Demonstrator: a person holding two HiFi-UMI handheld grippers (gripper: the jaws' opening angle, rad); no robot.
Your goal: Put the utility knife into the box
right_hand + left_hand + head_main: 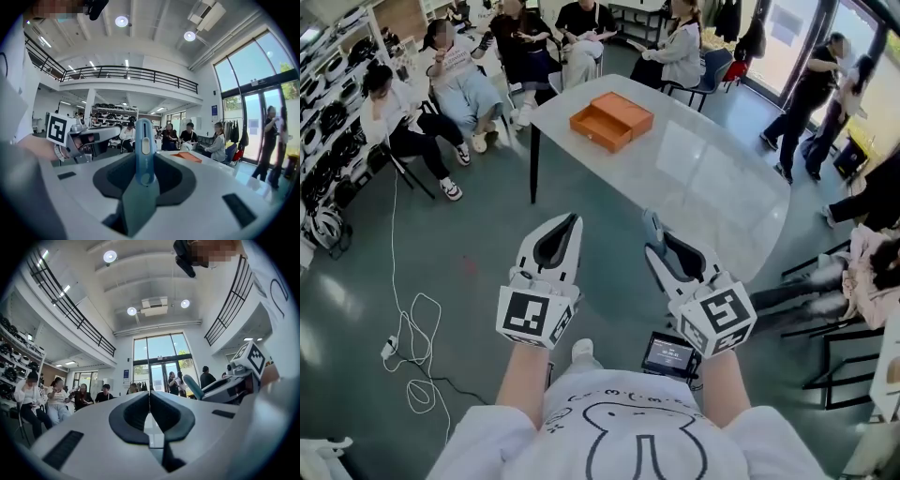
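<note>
The orange box [610, 120] lies open on the far end of the pale table [712, 187], and shows as an orange patch [188, 157] in the right gripper view. My right gripper [660, 251] is shut on the blue utility knife [652, 226], which stands upright between the jaws [144, 149]. It is held over the floor, short of the table's near edge. My left gripper [570, 223] hangs beside it, shut with nothing in it; its jaws [149, 403] meet at the tips. The left gripper view also catches the knife [192, 386] in the right gripper [233, 383].
Several people sit on chairs beyond the table and at the left; others stand at the right by the glass doors. A white cable [412, 328] loops on the floor at the left. Shelves of helmets [323, 122] line the left wall. More chairs [839, 366] stand at the right.
</note>
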